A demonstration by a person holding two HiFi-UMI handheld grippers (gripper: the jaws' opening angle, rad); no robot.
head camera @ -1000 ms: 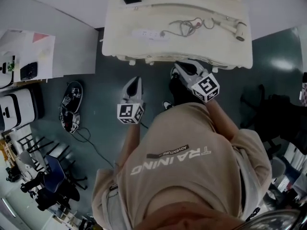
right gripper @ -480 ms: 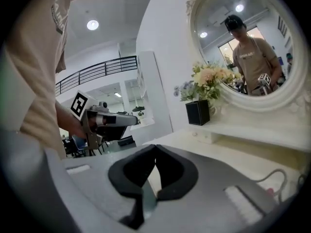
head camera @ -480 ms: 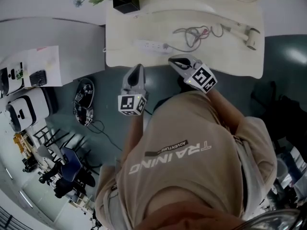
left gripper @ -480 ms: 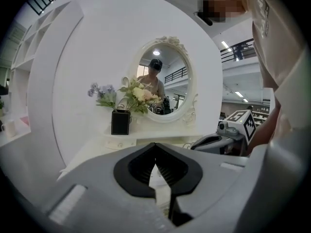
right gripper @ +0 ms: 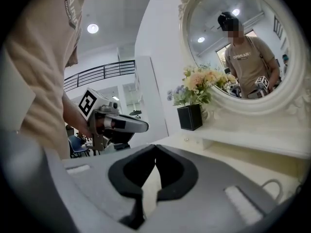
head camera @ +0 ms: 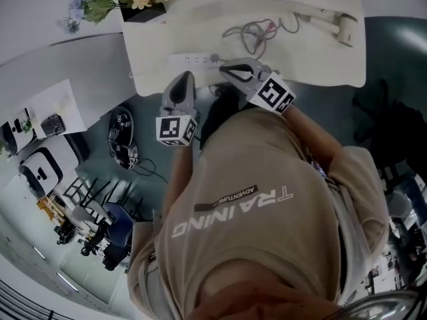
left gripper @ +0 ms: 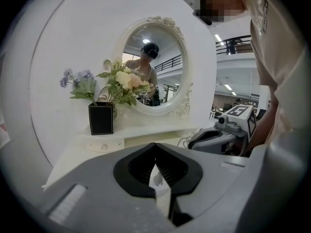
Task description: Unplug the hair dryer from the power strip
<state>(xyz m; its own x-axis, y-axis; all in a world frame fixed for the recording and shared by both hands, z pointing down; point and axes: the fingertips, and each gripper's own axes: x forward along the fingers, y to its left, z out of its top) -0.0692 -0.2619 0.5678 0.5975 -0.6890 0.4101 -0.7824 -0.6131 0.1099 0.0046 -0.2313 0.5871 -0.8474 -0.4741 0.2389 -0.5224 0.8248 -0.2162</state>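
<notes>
One power strip [head camera: 191, 60] at twelve o'clock, one hair dryer [head camera: 335, 26] at one o'clock, one flower vase [head camera: 142, 11] at eleven, one oval mirror [left gripper: 154, 67]. Two grippers: left gripper [head camera: 185, 76], right gripper [head camera: 224, 67].

The head view looks steeply down on the cream dressing table [head camera: 320, 52]. Both gripper views look level across it, close, sharing the black square vase [left gripper: 101, 119].
</notes>
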